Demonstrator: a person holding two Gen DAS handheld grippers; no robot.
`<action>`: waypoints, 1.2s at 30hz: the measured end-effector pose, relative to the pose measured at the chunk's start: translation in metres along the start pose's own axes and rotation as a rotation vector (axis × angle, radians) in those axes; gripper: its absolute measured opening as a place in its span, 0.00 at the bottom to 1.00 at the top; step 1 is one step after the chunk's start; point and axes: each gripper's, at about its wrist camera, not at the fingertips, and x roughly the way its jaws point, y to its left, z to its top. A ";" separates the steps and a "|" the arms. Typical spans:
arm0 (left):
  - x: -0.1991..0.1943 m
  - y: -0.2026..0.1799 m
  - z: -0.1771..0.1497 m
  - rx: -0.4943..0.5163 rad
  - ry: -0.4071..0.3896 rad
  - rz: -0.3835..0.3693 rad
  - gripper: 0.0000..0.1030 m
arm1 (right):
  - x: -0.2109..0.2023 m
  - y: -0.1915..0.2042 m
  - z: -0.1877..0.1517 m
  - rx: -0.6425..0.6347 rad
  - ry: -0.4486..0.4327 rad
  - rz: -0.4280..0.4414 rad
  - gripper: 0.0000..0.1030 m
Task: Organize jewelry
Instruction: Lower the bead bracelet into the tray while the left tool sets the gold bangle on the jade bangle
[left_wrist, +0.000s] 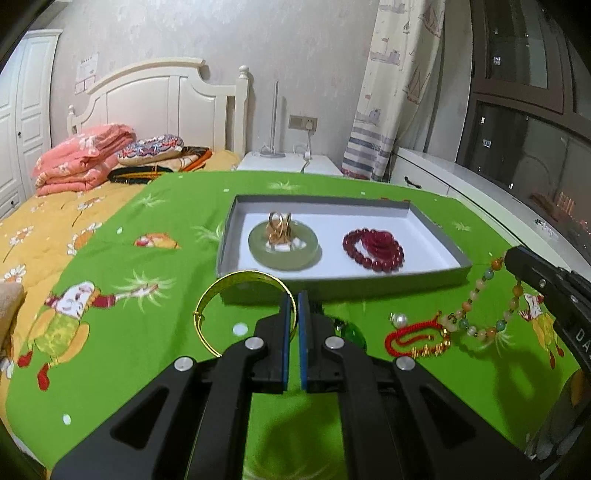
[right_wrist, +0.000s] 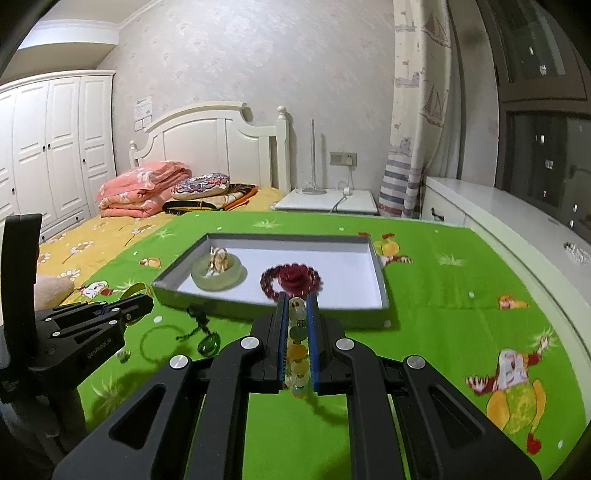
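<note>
My left gripper is shut on the rim of a gold bangle, held above the green cloth just in front of the grey tray. The tray holds a jade bangle with gold rings on it, and a dark red bead bracelet. My right gripper is shut on a multicoloured bead bracelet, a strand running between the pads. In the left wrist view that bracelet hangs from the right gripper at the tray's near right corner.
A red string bracelet, a pearl and a green pendant on a dark cord lie on the cloth before the tray. The bed with folded pink bedding is to the left, a white nightstand behind.
</note>
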 end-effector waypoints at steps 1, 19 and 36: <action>0.001 -0.001 0.003 0.005 -0.007 0.003 0.04 | 0.001 0.001 0.003 -0.006 -0.004 -0.002 0.09; 0.036 -0.030 0.054 0.092 -0.057 0.052 0.04 | 0.046 0.012 0.063 -0.082 -0.060 -0.046 0.09; 0.108 -0.051 0.093 0.109 0.021 0.070 0.04 | 0.130 -0.006 0.091 -0.132 0.041 -0.145 0.09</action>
